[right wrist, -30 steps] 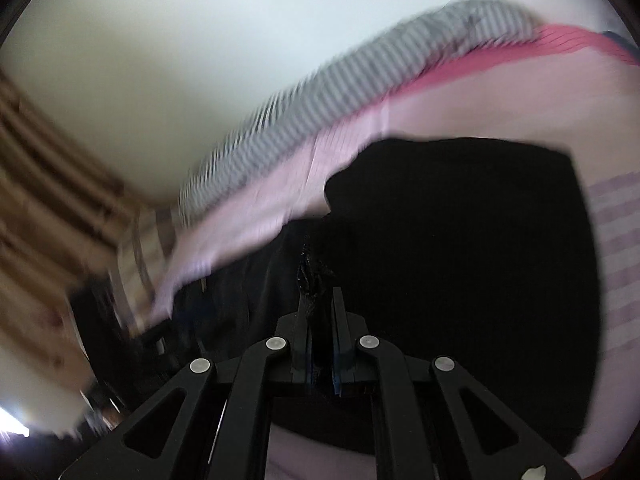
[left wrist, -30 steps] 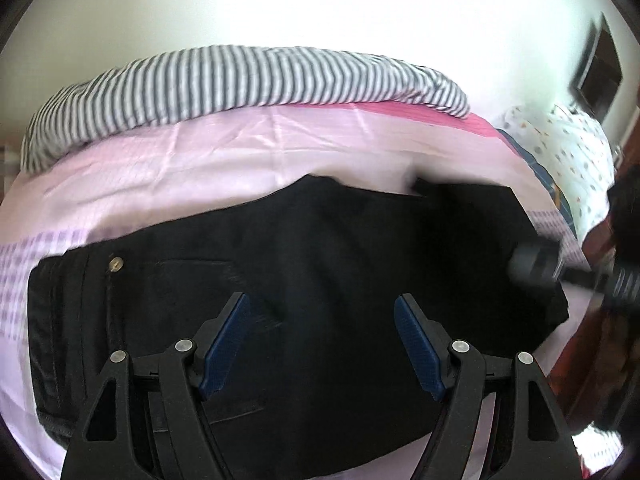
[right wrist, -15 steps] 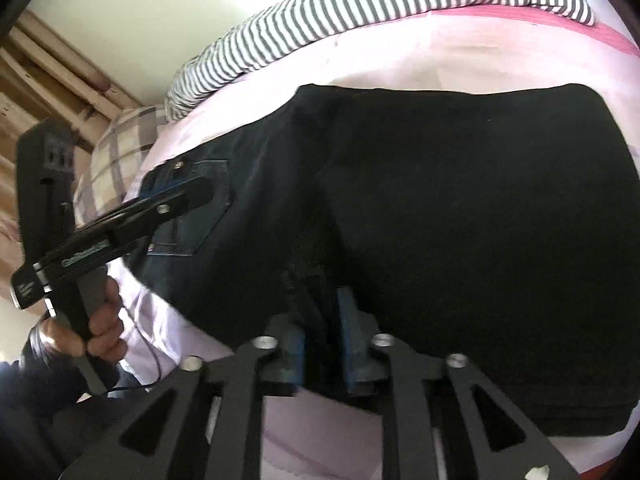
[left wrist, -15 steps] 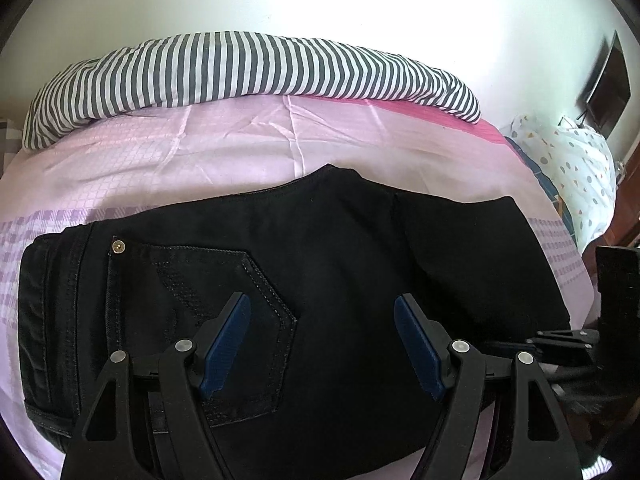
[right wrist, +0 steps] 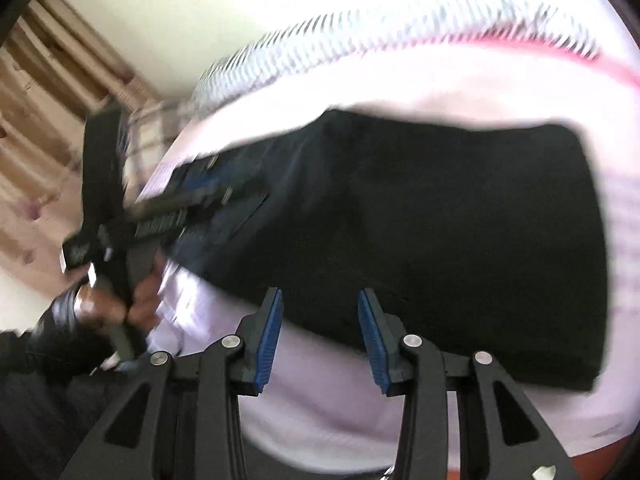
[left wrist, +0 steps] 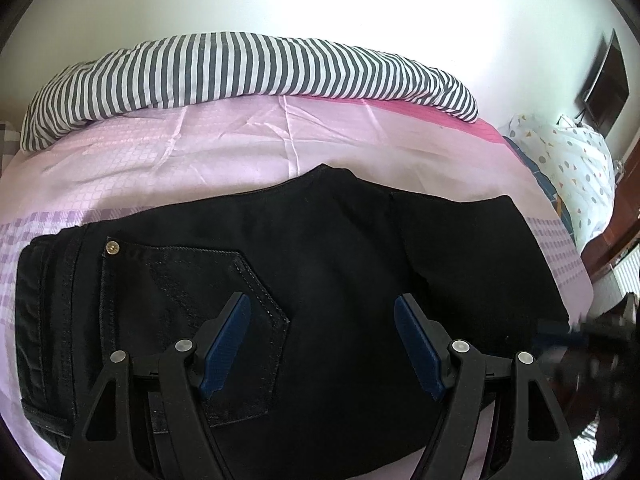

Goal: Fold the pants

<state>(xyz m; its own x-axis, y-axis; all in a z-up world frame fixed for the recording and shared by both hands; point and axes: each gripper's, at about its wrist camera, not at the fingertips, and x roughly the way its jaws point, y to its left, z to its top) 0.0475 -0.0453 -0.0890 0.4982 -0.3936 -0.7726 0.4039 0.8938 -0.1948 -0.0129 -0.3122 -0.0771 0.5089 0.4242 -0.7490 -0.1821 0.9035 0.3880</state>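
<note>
Right gripper opening, nothing between pads; left gripper wide, empty, over pants folded on pink bed. Risk: fingertip snags fold edge (denim's stiff), top layer springs open.

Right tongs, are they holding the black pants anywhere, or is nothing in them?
Nothing is held. The right tongs are opening, with only the pink sheet showing between them; the black pants lie folded just beyond the tips.

Left wrist view sits close above the pants, facing twelve o'clock toward the striped blanket. Right wrist view looks in from their right end, sharing both.
</note>
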